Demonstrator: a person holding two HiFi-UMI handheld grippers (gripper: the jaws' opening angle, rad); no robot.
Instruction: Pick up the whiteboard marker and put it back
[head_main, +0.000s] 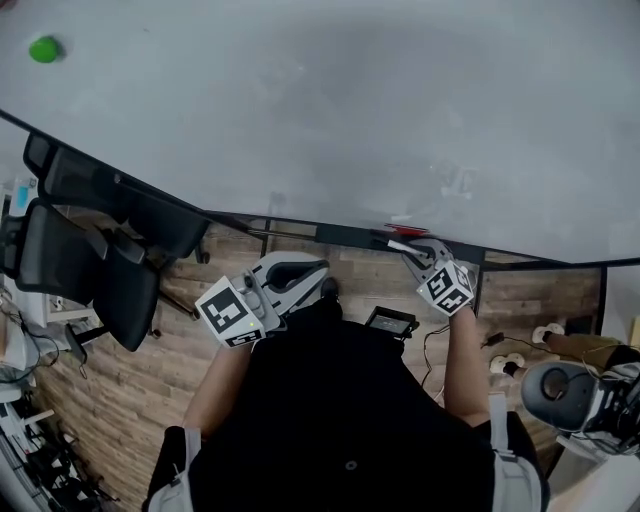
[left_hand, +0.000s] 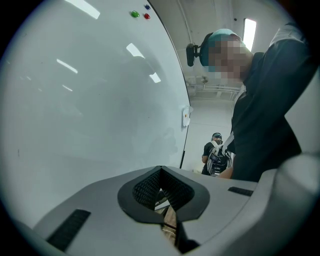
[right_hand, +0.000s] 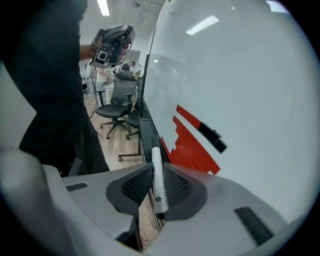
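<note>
Right gripper view: the whiteboard (right_hand: 240, 75) fills the right, its tray (right_hand: 146, 131) along the bottom edge. The right gripper (right_hand: 158, 174) clamps the marker (right_hand: 157, 160) close over it. Let go tilted, the marker could roll off that narrow ledge. Chairs (right_hand: 117, 97) stand well clear; the left gripper (left_hand: 161, 189) is closed, empty, apart from the tray. A red block (right_hand: 192, 145) on the board sits just beside, easily bumped

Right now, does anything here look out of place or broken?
Nothing looks spilled or damaged. Only the whiteboard marker is off its spot: it is clamped in the right gripper, close to the whiteboard and near the dark ledge along its bottom edge, not lying on it. The left gripper is shut and empty.
</note>
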